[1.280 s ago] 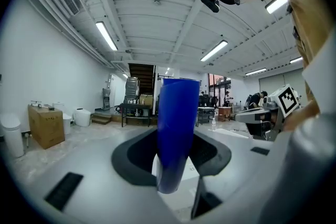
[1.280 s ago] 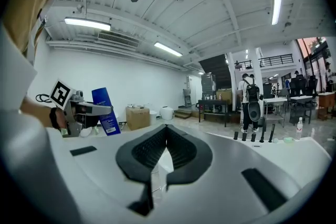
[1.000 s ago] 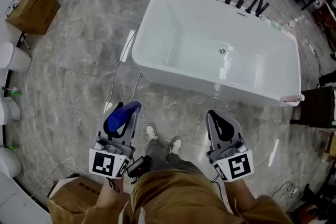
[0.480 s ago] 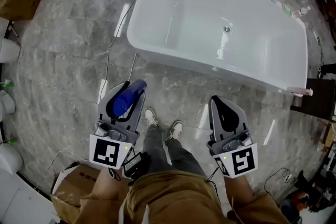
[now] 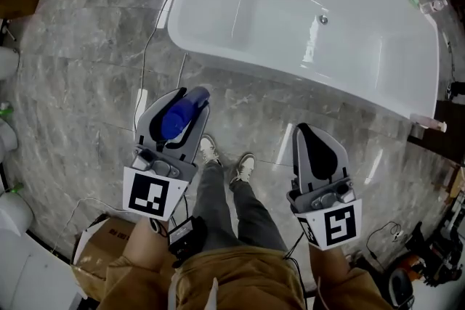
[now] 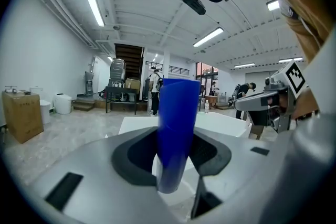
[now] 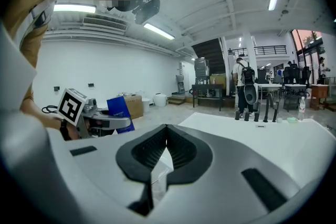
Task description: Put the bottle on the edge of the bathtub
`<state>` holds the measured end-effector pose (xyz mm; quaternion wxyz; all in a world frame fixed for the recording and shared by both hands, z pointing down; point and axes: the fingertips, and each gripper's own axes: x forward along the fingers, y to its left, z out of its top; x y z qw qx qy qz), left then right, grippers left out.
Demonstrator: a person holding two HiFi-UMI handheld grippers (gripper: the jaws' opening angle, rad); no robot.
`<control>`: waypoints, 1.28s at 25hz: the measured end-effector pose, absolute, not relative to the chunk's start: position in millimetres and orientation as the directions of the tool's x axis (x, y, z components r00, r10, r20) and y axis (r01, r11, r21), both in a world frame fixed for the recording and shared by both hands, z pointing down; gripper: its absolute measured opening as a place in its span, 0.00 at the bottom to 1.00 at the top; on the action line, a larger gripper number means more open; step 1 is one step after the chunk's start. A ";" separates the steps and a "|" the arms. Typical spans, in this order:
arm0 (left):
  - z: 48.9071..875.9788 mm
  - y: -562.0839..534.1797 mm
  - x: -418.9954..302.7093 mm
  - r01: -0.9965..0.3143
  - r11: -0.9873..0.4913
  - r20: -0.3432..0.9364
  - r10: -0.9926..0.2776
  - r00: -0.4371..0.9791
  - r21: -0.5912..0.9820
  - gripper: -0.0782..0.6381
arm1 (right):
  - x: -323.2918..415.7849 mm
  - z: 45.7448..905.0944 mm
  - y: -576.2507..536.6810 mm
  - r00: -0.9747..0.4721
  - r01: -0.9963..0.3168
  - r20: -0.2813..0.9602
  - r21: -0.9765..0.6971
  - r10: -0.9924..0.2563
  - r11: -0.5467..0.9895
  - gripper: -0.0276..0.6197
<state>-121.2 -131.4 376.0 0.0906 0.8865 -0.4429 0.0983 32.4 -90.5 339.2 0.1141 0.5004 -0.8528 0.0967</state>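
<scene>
Left gripper (image 5: 183, 104) is clamped on the blue bottle (image 5: 171, 121); the bottle sits across the jaws with its long axis roughly upright, so it's already oriented to stand. Right gripper (image 5: 304, 133) is closed on nothing. The bathtub (image 5: 276, 74) lies ahead of you, past your shoes; its near rim runs left to right across your front. The bottle hand is nearer the rim's left corner and well apart from it; my read: carry straight forward, then set the base down flat on that rim.
</scene>
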 end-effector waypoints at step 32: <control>516.2 -254.8 -72.9 -0.772 -0.636 0.282 -0.736 0.615 0.023 0.33 | 53.2 432.9 -128.0 -0.386 -0.919 0.339 -0.061 -0.858 0.389 0.05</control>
